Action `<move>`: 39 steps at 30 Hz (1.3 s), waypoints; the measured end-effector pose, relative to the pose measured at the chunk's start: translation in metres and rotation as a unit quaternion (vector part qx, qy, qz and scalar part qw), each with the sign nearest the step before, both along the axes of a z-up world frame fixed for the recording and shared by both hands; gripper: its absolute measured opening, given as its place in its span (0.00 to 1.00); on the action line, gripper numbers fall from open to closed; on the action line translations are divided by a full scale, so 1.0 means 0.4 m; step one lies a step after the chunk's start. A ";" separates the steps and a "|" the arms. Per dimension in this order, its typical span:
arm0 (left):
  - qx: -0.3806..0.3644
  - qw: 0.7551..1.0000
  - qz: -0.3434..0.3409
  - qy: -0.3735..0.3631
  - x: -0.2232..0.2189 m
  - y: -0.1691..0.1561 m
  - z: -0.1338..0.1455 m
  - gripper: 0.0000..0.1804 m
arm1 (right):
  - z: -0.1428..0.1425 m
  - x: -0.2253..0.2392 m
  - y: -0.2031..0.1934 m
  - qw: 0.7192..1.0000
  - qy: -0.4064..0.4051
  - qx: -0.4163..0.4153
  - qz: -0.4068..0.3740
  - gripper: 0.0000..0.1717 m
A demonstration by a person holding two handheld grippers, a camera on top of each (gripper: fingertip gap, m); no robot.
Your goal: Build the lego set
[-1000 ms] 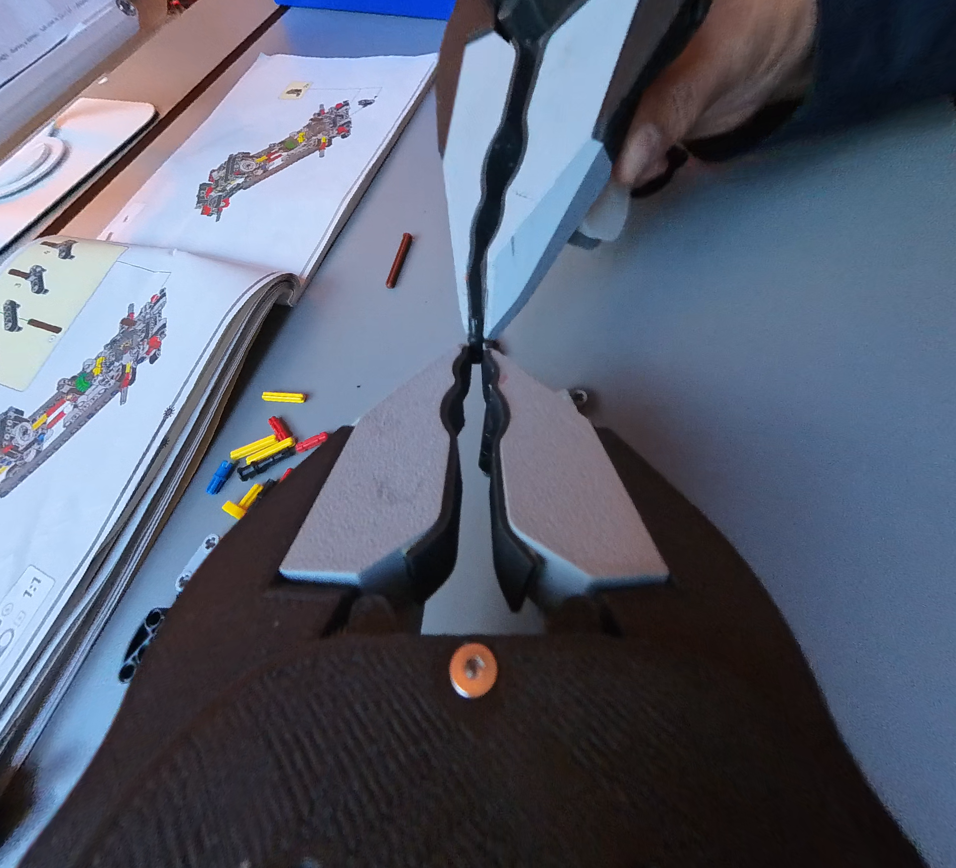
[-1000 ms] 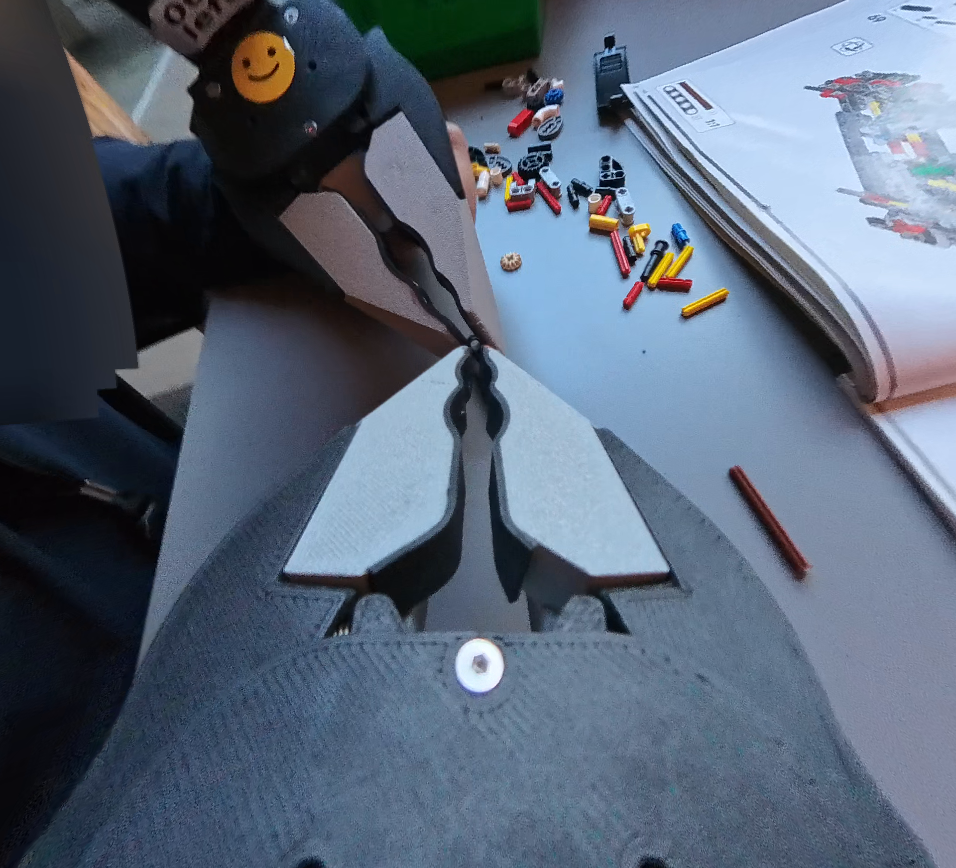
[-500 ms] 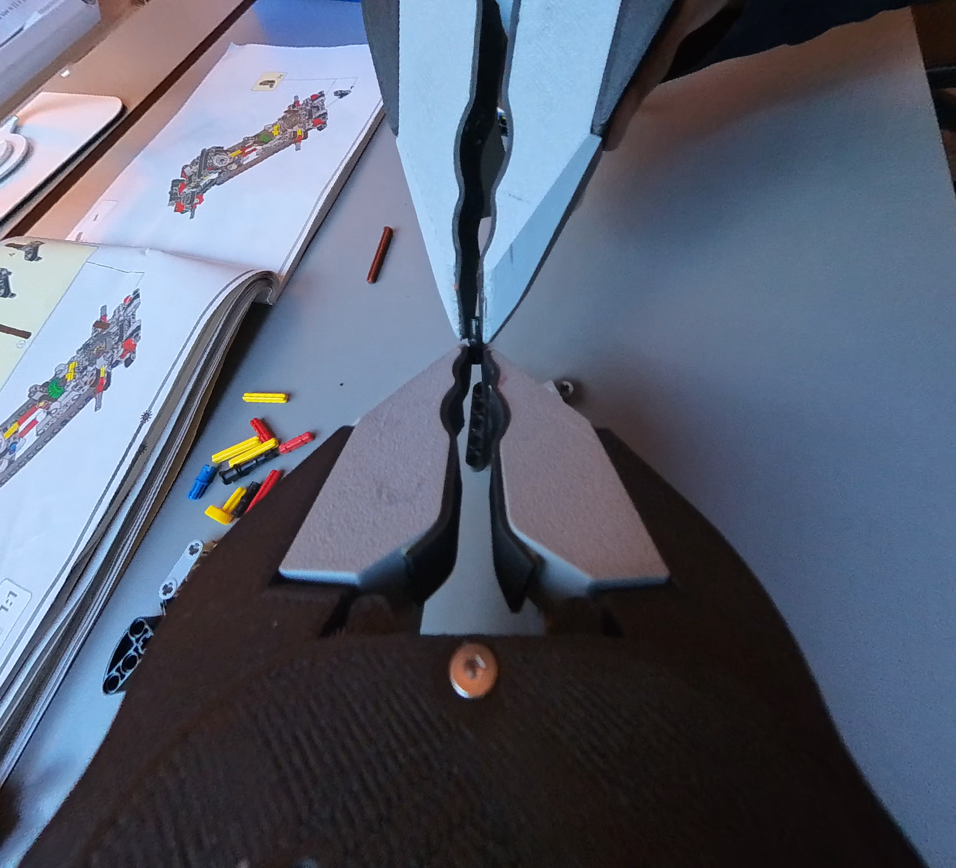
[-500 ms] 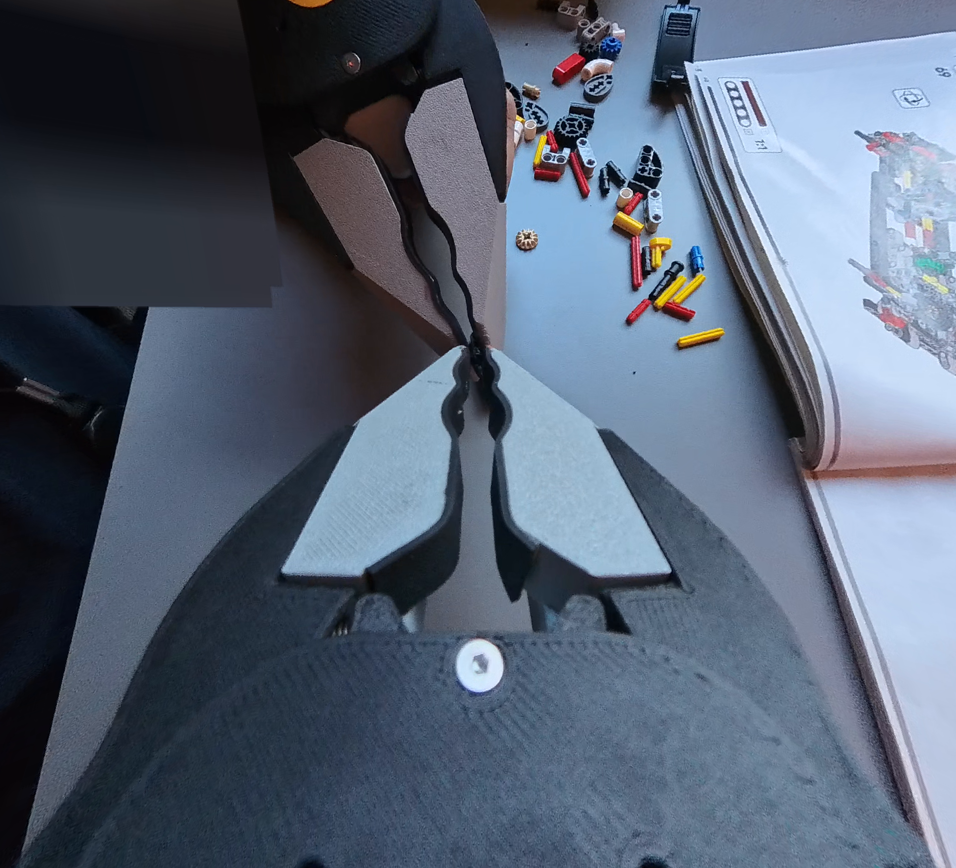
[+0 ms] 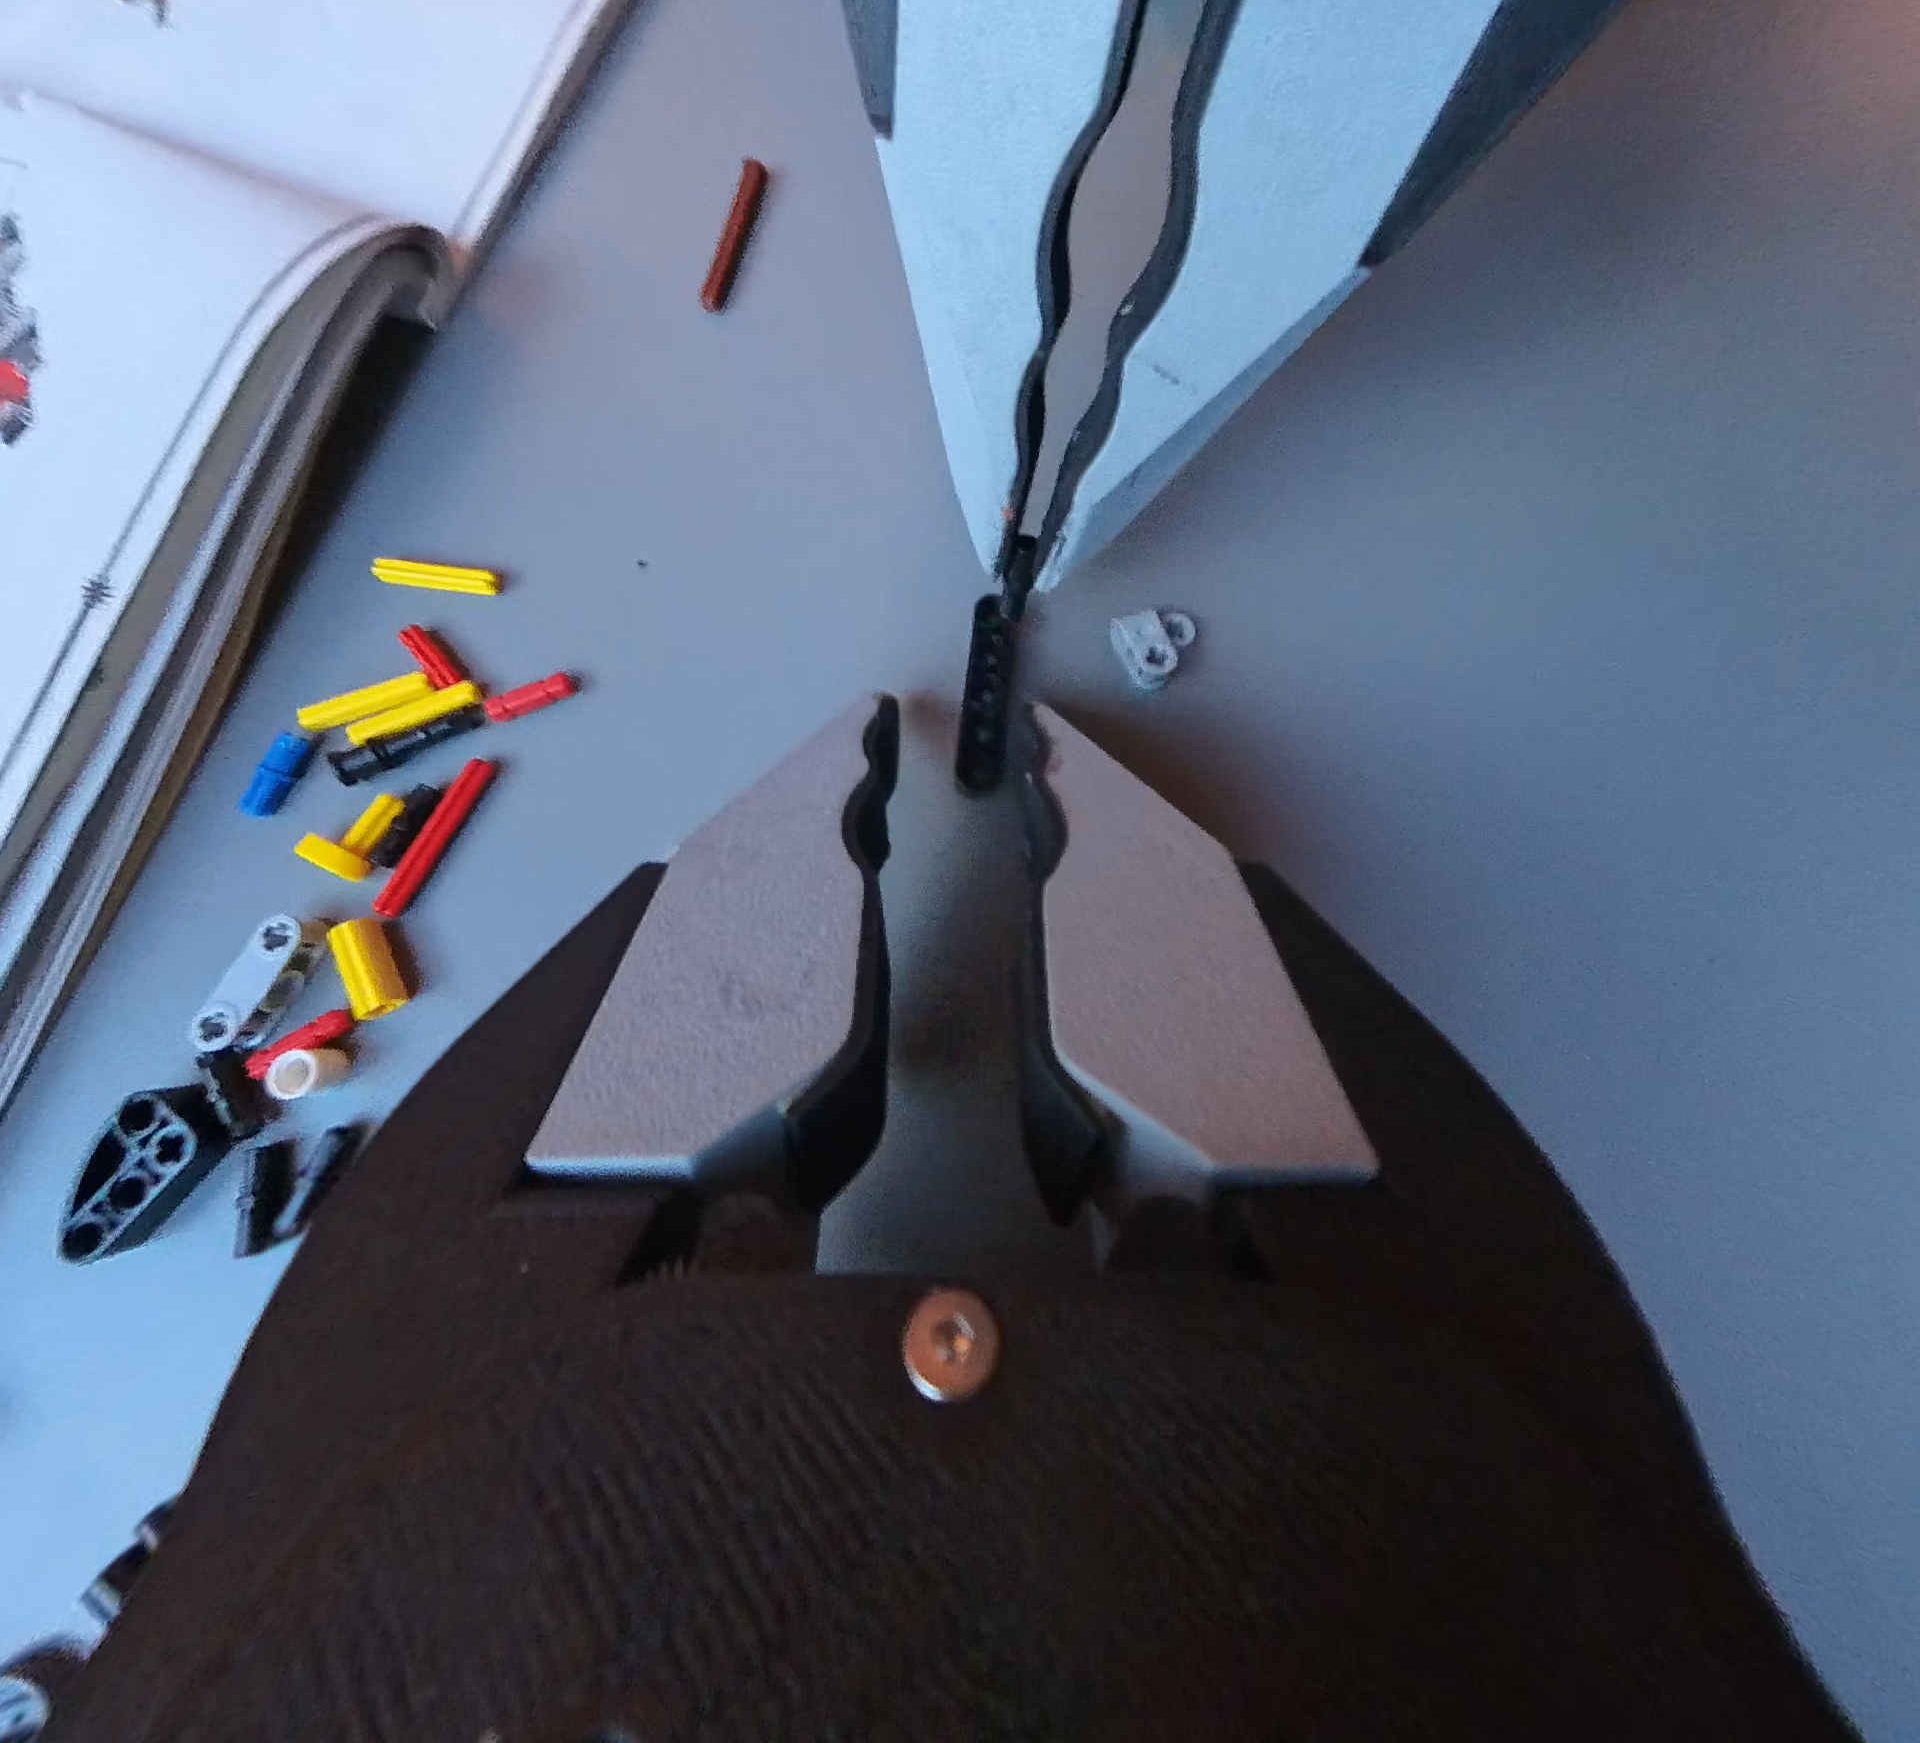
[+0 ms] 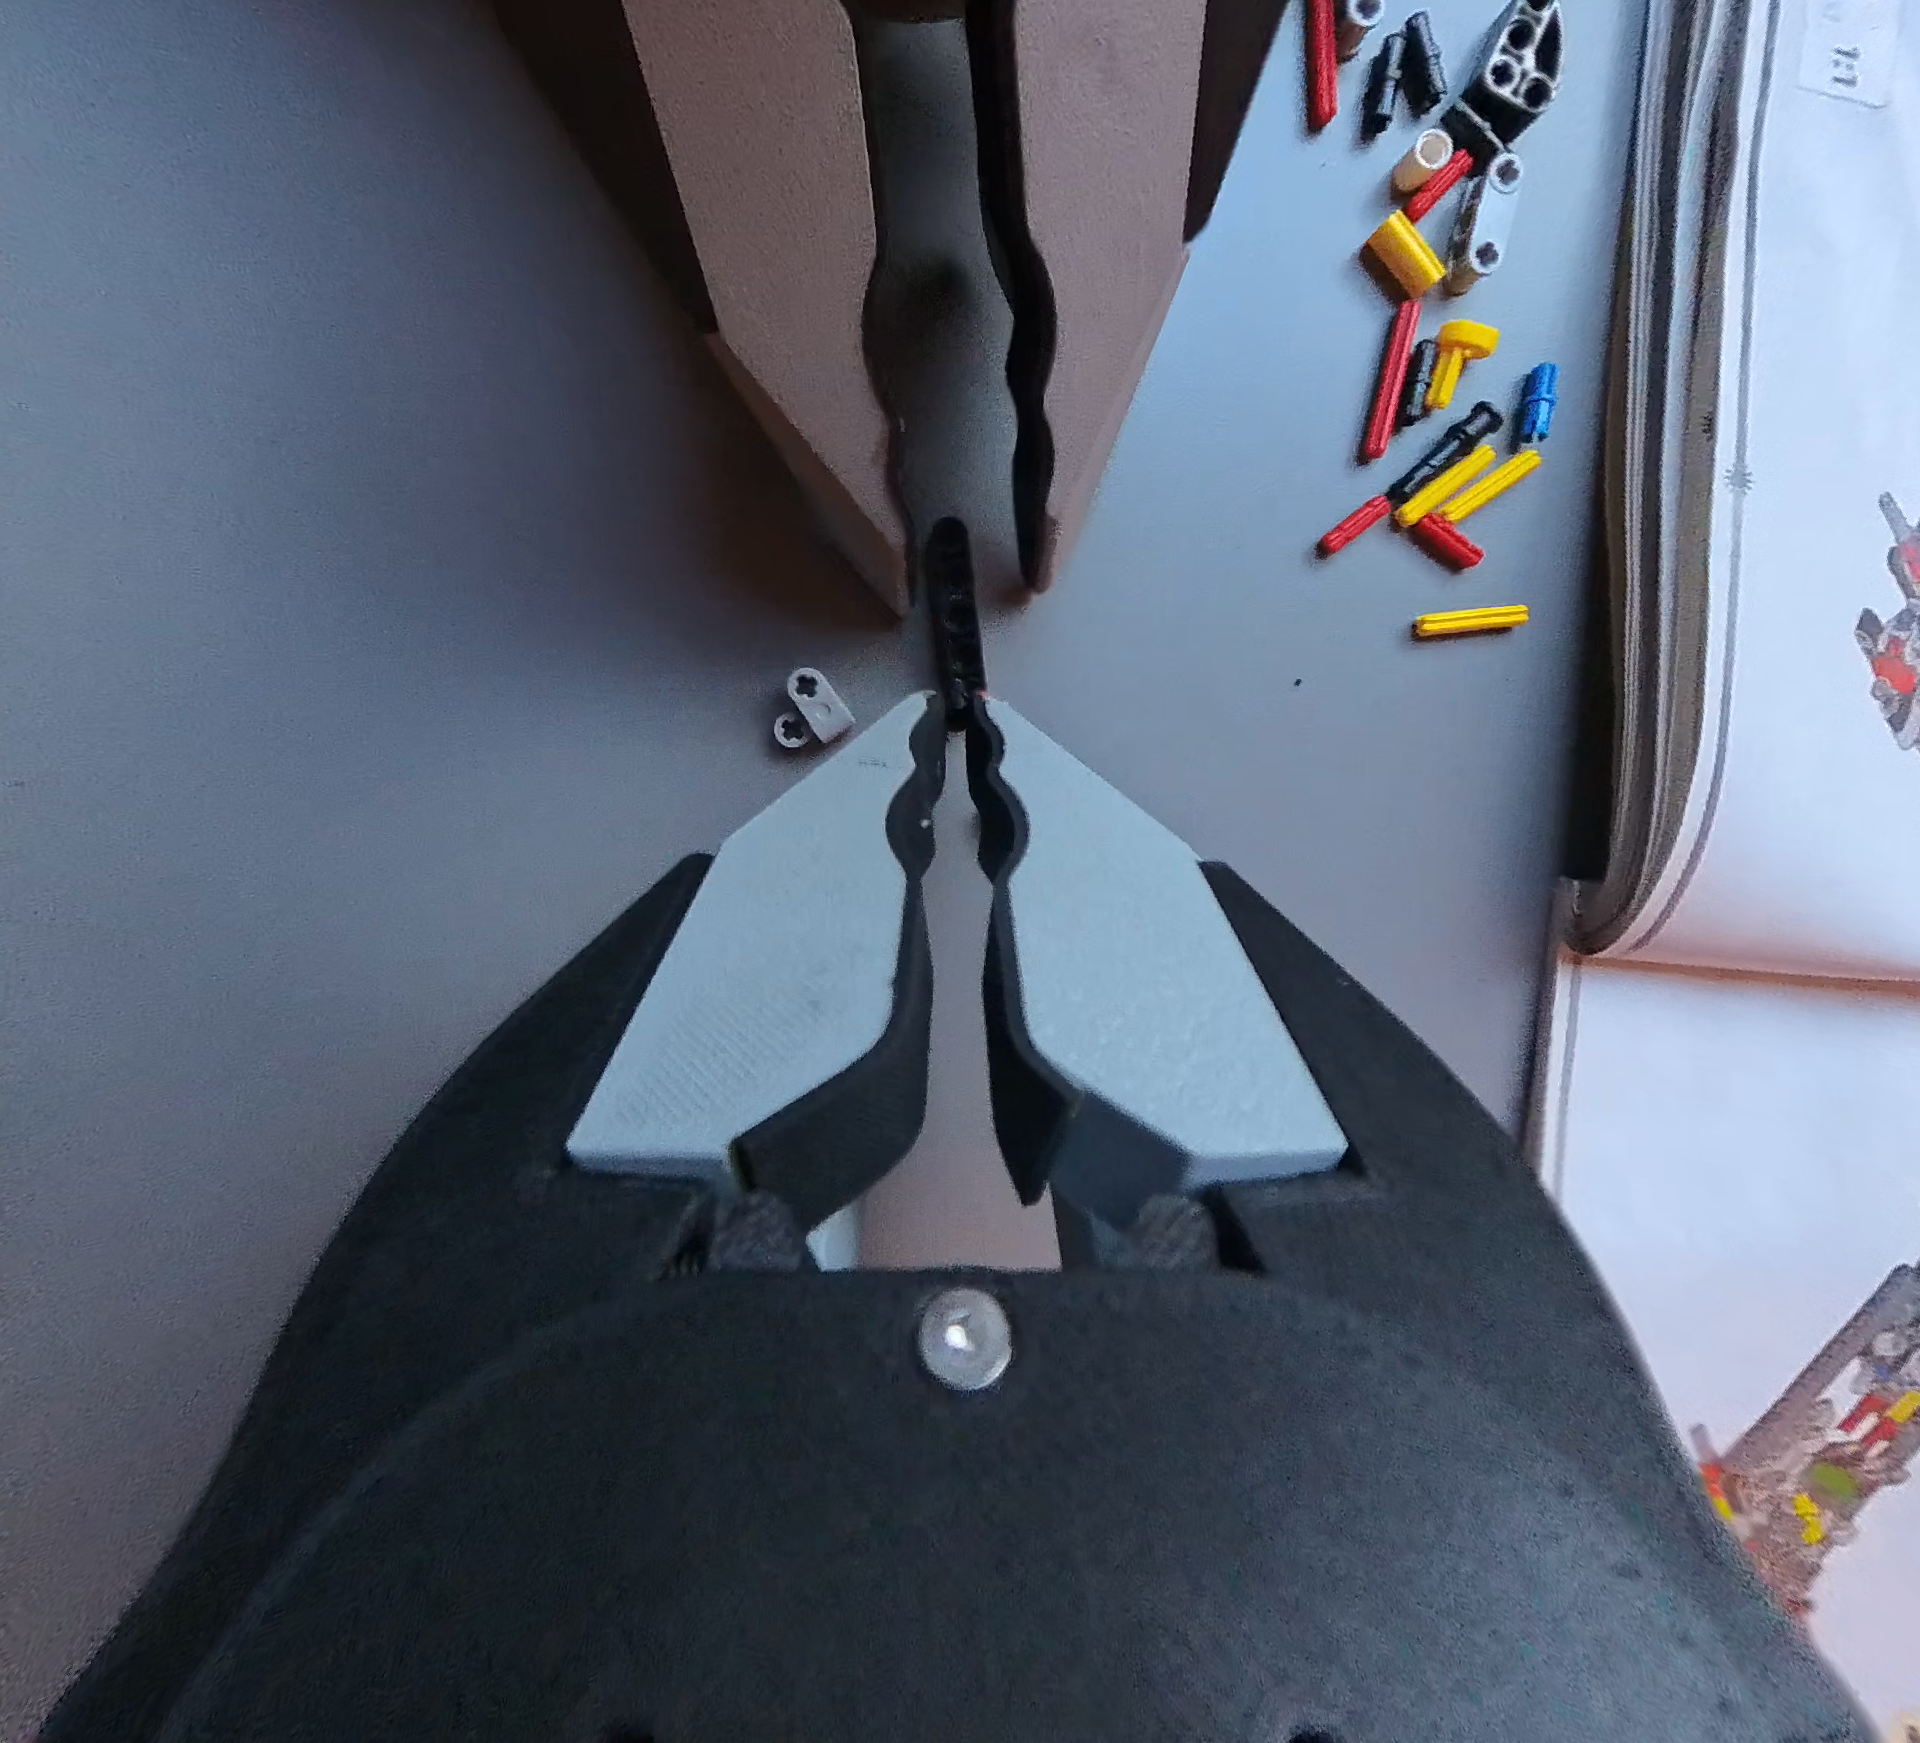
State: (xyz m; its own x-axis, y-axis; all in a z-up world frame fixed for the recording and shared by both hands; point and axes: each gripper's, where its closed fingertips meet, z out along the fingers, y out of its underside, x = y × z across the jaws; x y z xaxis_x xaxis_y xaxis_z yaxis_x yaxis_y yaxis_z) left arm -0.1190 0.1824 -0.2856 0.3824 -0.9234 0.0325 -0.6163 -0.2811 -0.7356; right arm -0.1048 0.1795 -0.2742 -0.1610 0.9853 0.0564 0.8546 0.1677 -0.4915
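Roughly, biggest first:
Worktop: grey worktop, carries everything here.
Booklet: open instruction booklet, printed build diagrams on the pages, lies along one edge of the worktop, its page stack curling up at the fold.
Left gripper: left gripper has its fingers spread, tips apart, low over the worktop. Facing the right gripper nose to nose.
Right gripper: right gripper is pinched tight at the tips onto one end of the black beam; both pads press on that end.
Black beam: thin black beam with holes, pointing straight out from the right gripper's tips toward the left one. Its free end sits between the left gripper's fingers; there is a clear gap on one side, and it lies just beside the other pad – contact there I can't tell.
Loose parts: scatter of small bricks between the booklet and the grippers – yellow and red pins, a black pin, a blue stub, a yellow bush, a pale lift arm, a black angular piece.
Brown axle: brown axle lying alone, near the booklet edge, apart from the scatter.
Grey connector: small light grey connector on the worktop just beside the right gripper's tip, not touching the beam.
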 end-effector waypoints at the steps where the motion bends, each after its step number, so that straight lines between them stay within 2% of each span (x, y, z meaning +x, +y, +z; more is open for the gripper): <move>1: -0.010 1.000 -0.005 0.006 0.000 -0.006 -0.007 0.12 | 0.000 0.000 -0.001 1.000 -0.006 0.002 0.005 0.01; 2: -0.011 1.000 -0.008 0.005 0.002 -0.008 -0.007 0.12 | 0.001 0.000 -0.002 1.000 -0.010 0.003 0.009 0.01; 4: -0.012 1.000 -0.009 0.006 0.002 -0.009 -0.008 0.04 | 0.004 0.000 0.002 1.000 -0.021 0.012 0.015 0.01; 5: -0.014 1.000 -0.011 0.005 0.003 -0.010 -0.008 0.03 | 0.003 0.001 0.005 0.999 -0.028 0.019 0.018 0.01; 19: -0.011 1.000 -0.009 0.007 0.006 -0.005 -0.009 0.03 | -0.009 0.000 0.016 0.992 -0.105 0.049 0.044 0.01; 25: -0.010 1.000 -0.005 0.008 0.005 -0.002 -0.009 0.03 | -0.010 -0.002 0.019 0.994 -0.100 -0.032 -0.005 0.01; 29: -0.009 1.000 -0.005 0.008 0.005 -0.002 -0.010 0.03 | -0.010 -0.002 0.020 0.985 -0.091 -0.133 -0.067 0.01; 31: -0.009 1.000 -0.004 0.009 0.005 -0.002 -0.010 0.03 | -0.013 -0.003 0.019 0.982 -0.092 -0.143 -0.076 0.01; 33: -0.008 1.000 -0.004 0.009 0.005 -0.002 -0.010 0.03 | -0.014 -0.005 0.019 0.983 -0.106 -0.132 -0.068 0.01; 36: -0.013 1.000 -0.002 0.006 0.004 0.000 -0.009 0.03 | -0.024 -0.007 0.022 0.991 -0.114 -0.056 -0.029 0.01; 39: -0.011 1.000 -0.001 0.008 0.004 0.001 -0.010 0.03 | -0.024 -0.006 0.021 0.997 -0.074 0.000 -0.007 0.01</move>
